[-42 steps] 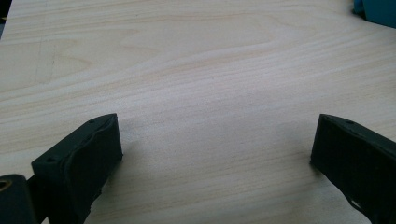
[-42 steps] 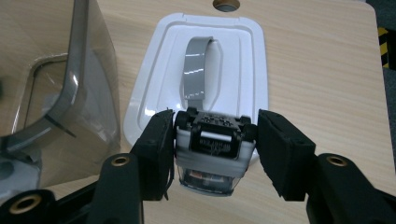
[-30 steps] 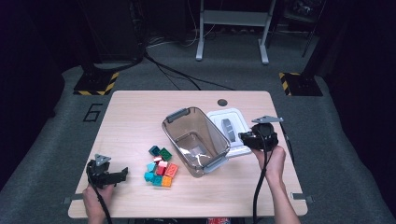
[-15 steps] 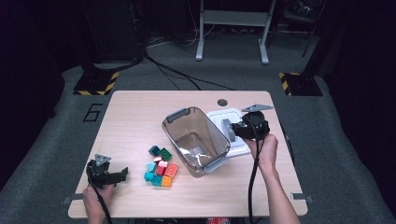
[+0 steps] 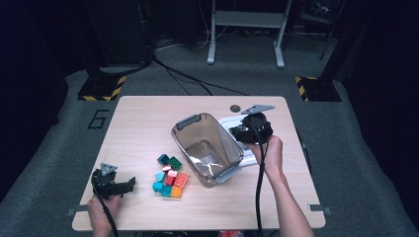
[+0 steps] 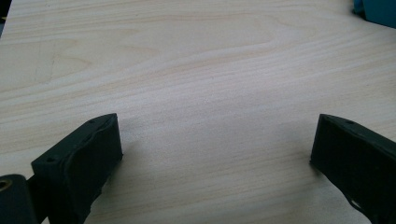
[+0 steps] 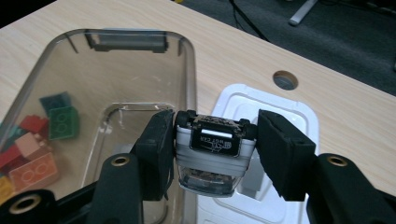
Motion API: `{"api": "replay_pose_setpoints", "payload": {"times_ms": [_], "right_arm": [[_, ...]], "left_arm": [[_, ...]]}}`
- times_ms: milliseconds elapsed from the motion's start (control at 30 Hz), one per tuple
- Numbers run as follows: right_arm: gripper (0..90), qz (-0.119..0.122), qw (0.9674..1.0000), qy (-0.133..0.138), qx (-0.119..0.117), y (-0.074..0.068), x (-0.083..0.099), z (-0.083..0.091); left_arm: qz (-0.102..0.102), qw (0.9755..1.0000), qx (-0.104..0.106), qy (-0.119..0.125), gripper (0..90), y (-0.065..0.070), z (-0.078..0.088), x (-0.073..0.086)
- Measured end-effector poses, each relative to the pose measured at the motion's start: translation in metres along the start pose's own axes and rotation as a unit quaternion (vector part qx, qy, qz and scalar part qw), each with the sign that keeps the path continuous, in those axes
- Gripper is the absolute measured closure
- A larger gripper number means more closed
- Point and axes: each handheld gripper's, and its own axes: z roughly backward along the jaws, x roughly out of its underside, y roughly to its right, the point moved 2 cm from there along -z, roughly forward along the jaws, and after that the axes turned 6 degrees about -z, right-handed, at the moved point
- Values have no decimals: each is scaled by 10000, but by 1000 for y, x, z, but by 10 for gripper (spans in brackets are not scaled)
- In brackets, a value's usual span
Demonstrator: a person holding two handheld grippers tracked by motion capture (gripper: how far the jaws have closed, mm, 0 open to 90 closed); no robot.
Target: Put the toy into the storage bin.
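Observation:
My right gripper is shut on a small grey toy car with black wheels, one jaw against each side. It holds the car in the air over the right rim of a clear plastic bin and a white lid. In the high view the right gripper sits just right of the bin. Several coloured bricks lie left of the bin. My left gripper rests near the front left edge, and its jaws stand open over bare wood.
The bin looks empty inside, and the bricks show through its wall. A round cable hole is in the tabletop beyond the lid. A teal brick sits far off in the left gripper view.
My right gripper has moved left and up with the toy car, from the right side of the lid to the bin's right rim. The left gripper has stayed put.

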Motion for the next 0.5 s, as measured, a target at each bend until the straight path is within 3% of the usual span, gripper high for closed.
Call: {"api": "replay_pose_setpoints", "payload": {"times_ms": [300, 500], "right_arm": [[474, 261, 9990, -192, -319, -23, 3, -8], [473, 386, 9978, -316, -442, -30, 13, -12]], "left_arm": [[1, 10000, 0, -1, 19, 0, 0, 0], [6, 10000, -2, 3, 19, 0, 0, 0]]}}
